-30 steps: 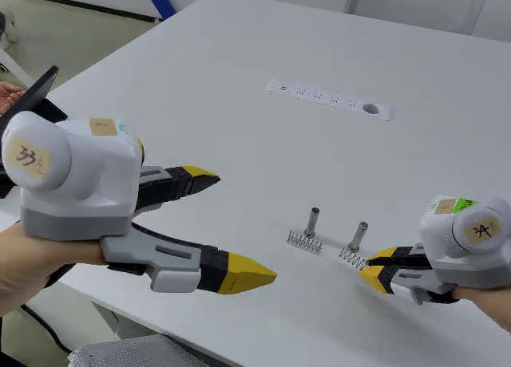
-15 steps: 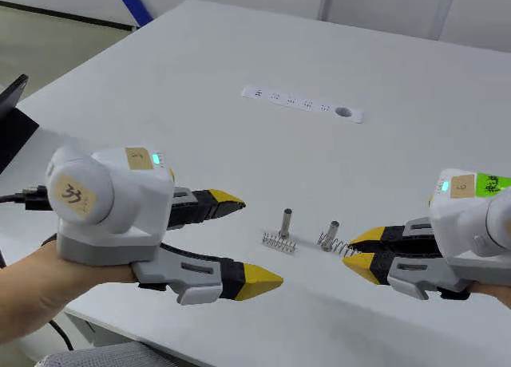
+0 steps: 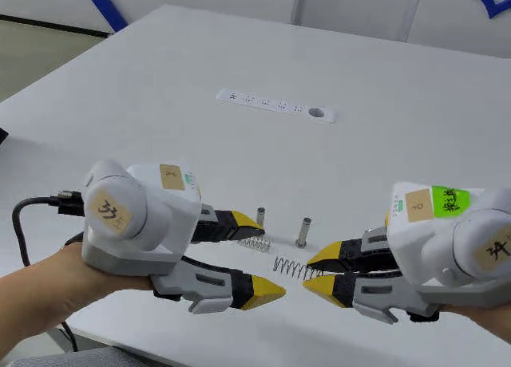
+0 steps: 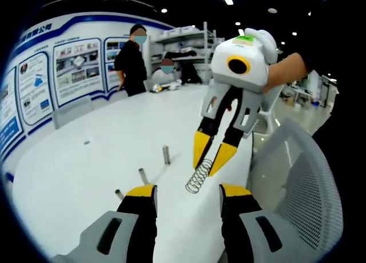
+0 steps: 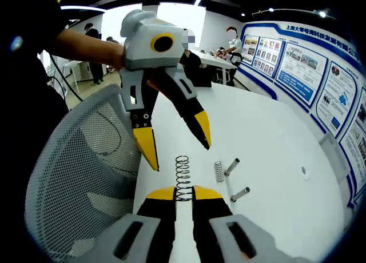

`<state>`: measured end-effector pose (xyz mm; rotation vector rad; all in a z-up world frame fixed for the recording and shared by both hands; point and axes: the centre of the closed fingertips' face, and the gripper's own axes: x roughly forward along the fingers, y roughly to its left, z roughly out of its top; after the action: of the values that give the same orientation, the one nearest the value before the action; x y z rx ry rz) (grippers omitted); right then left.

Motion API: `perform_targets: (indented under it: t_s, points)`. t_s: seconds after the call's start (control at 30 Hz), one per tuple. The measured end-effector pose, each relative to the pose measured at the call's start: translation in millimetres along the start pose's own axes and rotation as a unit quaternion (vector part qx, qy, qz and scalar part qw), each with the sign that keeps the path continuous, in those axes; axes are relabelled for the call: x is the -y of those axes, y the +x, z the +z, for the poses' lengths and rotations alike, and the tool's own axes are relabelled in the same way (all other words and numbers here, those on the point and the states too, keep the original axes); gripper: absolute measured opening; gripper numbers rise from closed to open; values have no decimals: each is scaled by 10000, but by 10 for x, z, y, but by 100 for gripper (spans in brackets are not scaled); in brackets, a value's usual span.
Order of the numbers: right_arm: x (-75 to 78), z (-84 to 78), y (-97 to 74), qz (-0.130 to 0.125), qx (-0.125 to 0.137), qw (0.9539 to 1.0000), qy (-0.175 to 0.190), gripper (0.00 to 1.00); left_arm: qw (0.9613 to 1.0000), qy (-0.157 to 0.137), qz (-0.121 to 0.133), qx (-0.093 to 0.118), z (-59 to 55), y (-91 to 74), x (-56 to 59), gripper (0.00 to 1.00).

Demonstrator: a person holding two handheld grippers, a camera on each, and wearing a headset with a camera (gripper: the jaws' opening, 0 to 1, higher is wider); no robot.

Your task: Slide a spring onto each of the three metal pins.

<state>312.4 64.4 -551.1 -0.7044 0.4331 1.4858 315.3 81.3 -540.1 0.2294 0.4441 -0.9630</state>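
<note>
Bare white worktop (image 3: 144, 88) lies open from the flat white power strip (image 3: 275, 105) to the short metal left pin (image 3: 260, 216) and right pin (image 3: 303, 231). In front, the left hand-held gripper (image 3: 270, 255) and right hand-held gripper (image 3: 310, 271) nearly meet, a thin wire spring (image 3: 289, 266) jutting between.

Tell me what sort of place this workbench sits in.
Probably a company lab or demo hall: blue-trimmed display boards line the wall, storage shelving stands at the back, and the large white table carries a power strip.
</note>
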Motion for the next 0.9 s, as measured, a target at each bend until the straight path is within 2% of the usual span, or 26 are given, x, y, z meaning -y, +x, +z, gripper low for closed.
perform_targets:
  t_s: [0.13,0.27,0.43,0.53,0.6,0.7,0.9]
  points:
    - [-35,22,0,116,33,9997,-200,10,9996,132,-202,-163,-33,45,99,42]
    - [-53,69,3,184,99,9993,-305,10,9989,263,-262,-296,-74,83,136,38]
    - [-75,103,-8,257,131,9986,-441,10,9994,147,-277,-139,1,93,133,30]
    - [-108,111,-26,306,199,9978,-558,10,9993,189,-295,-151,12,99,130,20]
    - [-113,112,-30,317,214,9975,-591,10,9992,148,-346,-134,21,107,154,19]
    - [-129,94,-35,349,199,9971,-640,10,9986,222,-447,-189,6,126,223,15]
    - [-152,49,-60,388,116,9958,-824,10,9971,527,-465,-279,3,168,283,11]
